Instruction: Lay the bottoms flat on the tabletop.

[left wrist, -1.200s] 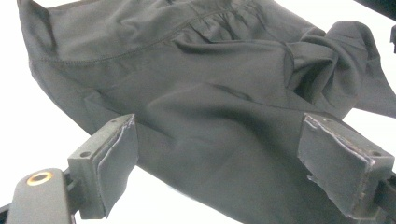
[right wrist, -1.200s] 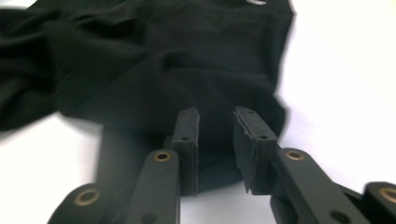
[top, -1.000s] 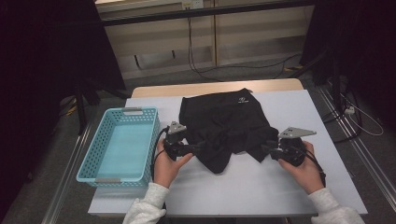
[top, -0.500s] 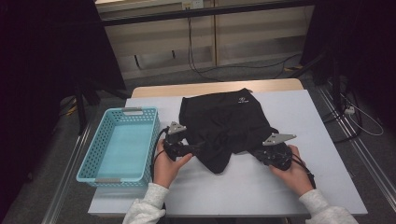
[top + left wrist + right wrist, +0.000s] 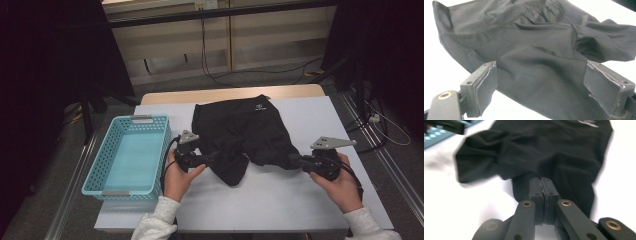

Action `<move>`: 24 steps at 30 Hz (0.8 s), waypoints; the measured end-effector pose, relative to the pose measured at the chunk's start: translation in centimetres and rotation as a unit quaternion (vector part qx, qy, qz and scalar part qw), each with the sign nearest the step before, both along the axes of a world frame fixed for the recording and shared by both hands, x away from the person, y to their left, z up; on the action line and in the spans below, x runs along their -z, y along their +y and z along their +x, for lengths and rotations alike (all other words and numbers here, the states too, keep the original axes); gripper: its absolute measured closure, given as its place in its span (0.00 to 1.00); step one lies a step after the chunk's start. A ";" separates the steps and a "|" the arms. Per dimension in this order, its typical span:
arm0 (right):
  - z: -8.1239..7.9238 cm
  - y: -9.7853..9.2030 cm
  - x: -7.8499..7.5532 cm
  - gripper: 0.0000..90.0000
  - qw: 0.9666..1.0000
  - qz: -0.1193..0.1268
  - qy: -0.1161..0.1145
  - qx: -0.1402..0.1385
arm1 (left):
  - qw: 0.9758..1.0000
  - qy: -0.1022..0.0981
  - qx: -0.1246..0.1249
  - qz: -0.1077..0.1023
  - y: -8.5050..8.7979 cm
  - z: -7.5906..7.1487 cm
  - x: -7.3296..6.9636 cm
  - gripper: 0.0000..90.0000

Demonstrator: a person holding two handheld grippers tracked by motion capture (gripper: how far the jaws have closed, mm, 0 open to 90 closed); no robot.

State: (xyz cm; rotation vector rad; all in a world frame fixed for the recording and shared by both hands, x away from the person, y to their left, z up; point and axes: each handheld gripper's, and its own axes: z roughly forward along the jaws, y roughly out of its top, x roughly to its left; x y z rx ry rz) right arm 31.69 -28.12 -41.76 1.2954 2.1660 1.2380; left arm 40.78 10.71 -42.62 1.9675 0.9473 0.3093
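Note:
Black shorts with a small white logo lie rumpled on the white table. My right gripper is at their right leg, and a tongue of cloth stretches out to it. In the right gripper view the jaws are pressed together with the shorts' hem pinched at their tips. My left gripper lies at the shorts' left leg. Its jaws stand wide apart, the black cloth lies between them, and the pads do not press on it.
A light blue plastic basket, with nothing in it, stands on the table's left part, just left of my left hand. The table's front strip is bare white. Cables and dark stands fill the floor behind and to the right.
My right gripper went left into the shorts' right leg and then came back to the right, drawing the hem out with it. The left gripper has not moved.

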 end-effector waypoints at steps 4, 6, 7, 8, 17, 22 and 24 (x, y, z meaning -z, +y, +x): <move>0.7 -1.7 1.5 0.98 0.999 -0.002 0.023 0.027 | 1.000 -0.001 0.001 0.001 -0.1 0.1 0.1 0.14; 1.3 -2.0 2.2 0.98 0.999 -0.008 0.033 0.031 | 1.000 0.000 0.003 0.005 -0.2 0.1 0.1 0.14; 1.5 -2.0 2.6 0.96 0.998 -0.021 0.041 0.034 | 1.000 0.001 0.003 0.005 -0.2 0.1 0.2 0.14; 1.7 -1.9 2.9 0.94 0.998 -0.026 0.043 0.035 | 1.000 0.002 0.002 0.004 -0.2 0.0 0.2 0.14; 1.3 0.9 1.9 0.75 0.999 -0.038 0.005 -0.008 | 1.000 -0.001 0.001 0.003 0.0 0.1 0.1 0.14; 1.7 2.9 2.3 0.70 0.998 -0.048 0.007 -0.043 | 1.000 -0.001 0.002 0.004 -0.1 0.0 0.1 0.14; 2.0 3.7 2.4 0.68 0.997 -0.058 0.001 -0.056 | 1.000 0.000 0.002 0.005 -0.1 0.0 0.1 0.14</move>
